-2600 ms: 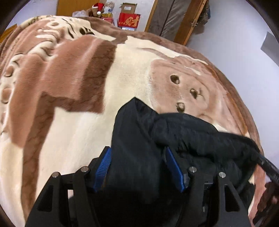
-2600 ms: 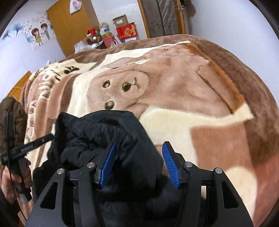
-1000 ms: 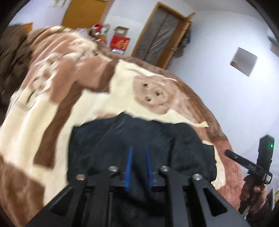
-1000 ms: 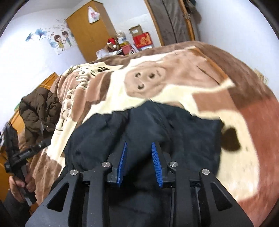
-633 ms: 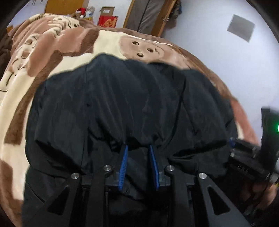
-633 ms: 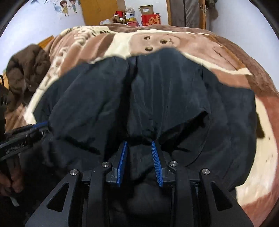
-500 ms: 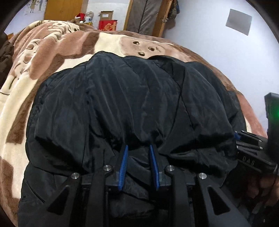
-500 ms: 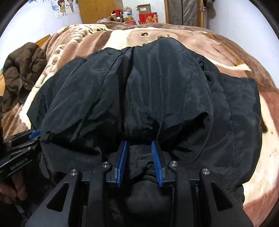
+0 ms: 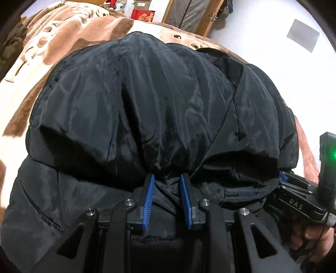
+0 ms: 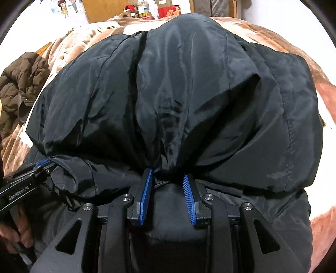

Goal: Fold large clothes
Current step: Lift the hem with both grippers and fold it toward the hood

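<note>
A large black padded jacket (image 9: pixel 159 100) lies folded over itself on the bed and fills both views. My left gripper (image 9: pixel 167 178) is shut on a bunched fold of the jacket's upper layer, low over the lower layer. My right gripper (image 10: pixel 168 173) is shut on another bunch of the same jacket (image 10: pixel 189 88) further along the same edge. In the left wrist view the right gripper (image 9: pixel 282 176) pokes in from the right edge, held by a hand. In the right wrist view the left gripper (image 10: pixel 43 162) shows at the left edge. The fabric behind the pads is hidden.
The bed carries a brown and cream plush blanket (image 9: pixel 63 46) with a bear pattern. A brown puffy jacket (image 10: pixel 23 84) lies heaped at the bed's left side. Boxes (image 10: pixel 169 11) and a wooden wardrobe (image 10: pixel 100 9) stand beyond the bed, a door (image 9: pixel 195 14) at the far wall.
Both grippers have come down with the jacket's edge, laying its upper half over the lower half. The jacket now fills the views and the last half second shows little motion.
</note>
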Demonstrator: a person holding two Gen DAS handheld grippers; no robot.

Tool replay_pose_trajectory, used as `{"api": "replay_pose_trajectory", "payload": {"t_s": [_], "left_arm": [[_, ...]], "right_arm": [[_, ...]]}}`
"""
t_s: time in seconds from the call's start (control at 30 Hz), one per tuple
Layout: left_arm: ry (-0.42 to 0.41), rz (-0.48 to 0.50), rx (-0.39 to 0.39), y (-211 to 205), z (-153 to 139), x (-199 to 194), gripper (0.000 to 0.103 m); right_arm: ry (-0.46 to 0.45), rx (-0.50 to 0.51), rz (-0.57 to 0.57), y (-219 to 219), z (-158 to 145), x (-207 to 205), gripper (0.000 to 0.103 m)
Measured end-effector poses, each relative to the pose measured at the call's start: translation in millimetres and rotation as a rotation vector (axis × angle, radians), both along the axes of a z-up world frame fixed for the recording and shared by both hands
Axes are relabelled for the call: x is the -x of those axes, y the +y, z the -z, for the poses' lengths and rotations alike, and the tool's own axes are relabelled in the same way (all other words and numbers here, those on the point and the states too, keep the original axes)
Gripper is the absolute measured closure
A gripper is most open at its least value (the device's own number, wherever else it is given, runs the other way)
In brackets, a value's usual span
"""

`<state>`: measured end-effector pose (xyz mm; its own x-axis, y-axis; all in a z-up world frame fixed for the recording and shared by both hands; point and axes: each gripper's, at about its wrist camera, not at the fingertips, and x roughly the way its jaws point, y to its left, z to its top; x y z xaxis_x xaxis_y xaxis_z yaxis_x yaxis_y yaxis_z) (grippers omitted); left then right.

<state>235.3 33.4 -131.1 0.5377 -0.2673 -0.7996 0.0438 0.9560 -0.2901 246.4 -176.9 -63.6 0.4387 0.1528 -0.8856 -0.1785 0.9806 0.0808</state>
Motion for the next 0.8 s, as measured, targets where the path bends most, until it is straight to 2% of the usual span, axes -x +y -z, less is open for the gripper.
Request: {"api": "replay_pose_trajectory", "payload": {"t_s": [0.1, 0.17, 0.23, 0.33, 0.4, 0.5, 0.53, 0.6, 0.63, 0.7, 0.8], "left_arm": [[0.021, -0.001, -0.001, 0.3, -11.5, 4.3, 0.076], [0.035, -0.013, 0.019, 7.5, -23.9, 11.3, 0.074], [0.037, -0.033, 0.041, 18.0, -38.7, 21.2, 0.073], [-0.035, -0.065, 0.06, 32.3, -68.7, 25.0, 0.073], [-0.101, -0.086, 0.059, 37.8, -89.5, 13.0, 0.072], [-0.173, -0.103, 0.005, 39.0, -96.8, -19.7, 0.068], [-0.166, -0.111, -0.017, 39.4, -91.1, -30.9, 0.068], [-0.093, -0.142, -0.06, 45.9, -63.2, -50.9, 0.068], [-0.078, -0.14, -0.045, 50.4, -49.6, -53.3, 0.068], [-0.099, -0.129, -0.026, 53.8, -28.2, -48.6, 0.068], [-0.124, -0.125, -0.033, 51.2, -21.4, -39.7, 0.068]], "right_arm": [[0.028, 0.032, -0.006, 2.0, -16.1, 4.4, 0.073], [-0.019, 0.051, 0.006, -3.4, -38.3, 15.1, 0.073], [-0.088, 0.005, 0.016, -11.2, -66.5, 23.1, 0.073], [-0.21, -0.016, 0.038, -18.5, -104.7, 14.6, 0.073], [-0.239, -0.044, 0.045, -19.1, -112.9, -4.0, 0.073], [-0.232, -0.035, 0.069, -20.0, -101.2, -40.3, 0.073], [-0.217, -0.017, 0.082, -22.6, -92.4, -50.5, 0.073], [-0.152, -0.003, 0.118, -38.5, -63.9, -63.4, 0.073], [-0.128, -0.004, 0.128, -47.4, -52.5, -63.2, 0.074], [-0.126, -0.016, 0.124, -55.6, -30.7, -58.0, 0.074], [-0.152, 0.022, 0.113, -53.1, -23.4, -52.9, 0.074]]}}
